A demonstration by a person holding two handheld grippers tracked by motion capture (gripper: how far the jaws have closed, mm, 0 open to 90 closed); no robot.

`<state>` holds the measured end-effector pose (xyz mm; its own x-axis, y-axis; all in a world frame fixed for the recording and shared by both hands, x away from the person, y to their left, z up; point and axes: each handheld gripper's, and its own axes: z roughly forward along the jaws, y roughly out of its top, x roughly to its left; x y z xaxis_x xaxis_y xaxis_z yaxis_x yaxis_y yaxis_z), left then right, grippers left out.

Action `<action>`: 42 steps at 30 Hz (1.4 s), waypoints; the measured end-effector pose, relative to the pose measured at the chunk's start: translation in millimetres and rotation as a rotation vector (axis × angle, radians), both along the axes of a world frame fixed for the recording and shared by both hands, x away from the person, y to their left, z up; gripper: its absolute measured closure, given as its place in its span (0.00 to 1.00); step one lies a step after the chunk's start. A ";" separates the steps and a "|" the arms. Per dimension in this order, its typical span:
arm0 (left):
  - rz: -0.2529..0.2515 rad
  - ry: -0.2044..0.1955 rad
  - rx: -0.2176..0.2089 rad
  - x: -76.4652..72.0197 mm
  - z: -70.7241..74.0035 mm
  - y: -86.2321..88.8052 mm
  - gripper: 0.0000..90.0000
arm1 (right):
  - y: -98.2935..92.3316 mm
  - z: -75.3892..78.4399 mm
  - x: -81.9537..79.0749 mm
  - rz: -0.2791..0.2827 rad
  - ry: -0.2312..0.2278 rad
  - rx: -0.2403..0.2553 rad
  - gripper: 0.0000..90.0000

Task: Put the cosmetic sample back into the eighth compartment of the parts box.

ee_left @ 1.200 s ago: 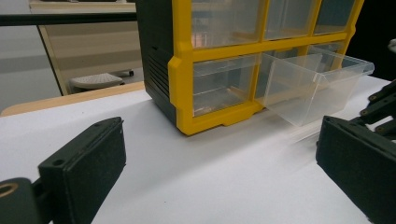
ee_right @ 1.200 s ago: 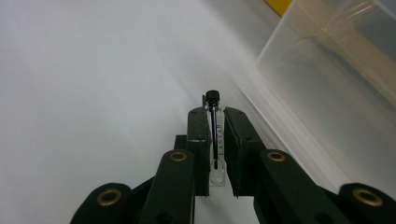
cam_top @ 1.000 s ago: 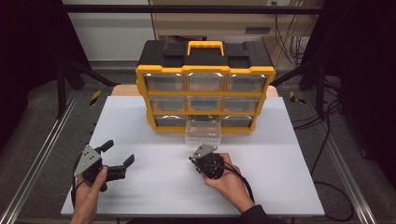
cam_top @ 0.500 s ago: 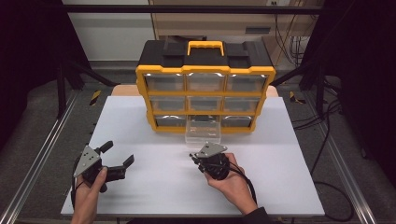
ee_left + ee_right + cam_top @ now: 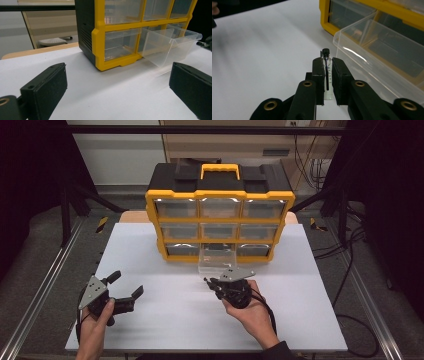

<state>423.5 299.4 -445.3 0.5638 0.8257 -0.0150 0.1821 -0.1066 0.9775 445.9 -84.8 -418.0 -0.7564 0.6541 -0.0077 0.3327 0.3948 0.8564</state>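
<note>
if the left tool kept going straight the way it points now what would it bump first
Most likely the yellow organizer: the left tool, jaws wide open, aims at its lower corner bay, with the pulled-out clear drawer just to the right. Only bare white table lies between; depth is hard to judge.

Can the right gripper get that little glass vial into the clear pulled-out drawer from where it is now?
Probably yes. The right gripper, shut on the small black-capped glass vial, sits just before the clear plastic drawer, which stands pulled out, open on top, with nothing between them.

Small clear vial (image 5: 326,68) with black cap, clamped lengthwise, beside the pulled-out drawer (image 5: 377,55).
</note>
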 end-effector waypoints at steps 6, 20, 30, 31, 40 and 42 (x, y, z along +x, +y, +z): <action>-0.001 0.002 0.004 0.2 -0.2 -0.1 0.02 | -6.5 10.5 1.2 -0.014 -0.019 0.048 0.90; 0.001 0.001 0.007 -1.0 0.3 0.0 0.02 | -20.4 31.4 11.4 -0.070 -0.057 0.105 0.90; 0.002 0.000 0.006 -0.9 0.4 0.0 0.02 | -27.1 47.0 27.7 -0.110 -0.072 0.116 0.90; 0.001 0.000 0.007 -0.9 0.4 0.0 0.02 | -27.4 48.5 29.4 -0.113 -0.076 0.112 0.90; 0.001 -0.003 0.008 -1.1 0.8 0.0 0.02 | -29.9 55.6 46.2 -0.147 -0.066 0.082 0.90; 0.000 -0.004 0.010 -1.2 0.9 0.1 0.02 | -29.9 57.3 49.6 -0.154 -0.065 0.073 0.90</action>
<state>422.3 299.5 -444.3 0.5639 0.8259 -0.0045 0.1779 -0.1161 0.9772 495.5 -114.6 -360.8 -0.6470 0.7625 -0.0021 0.3272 0.2801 0.9025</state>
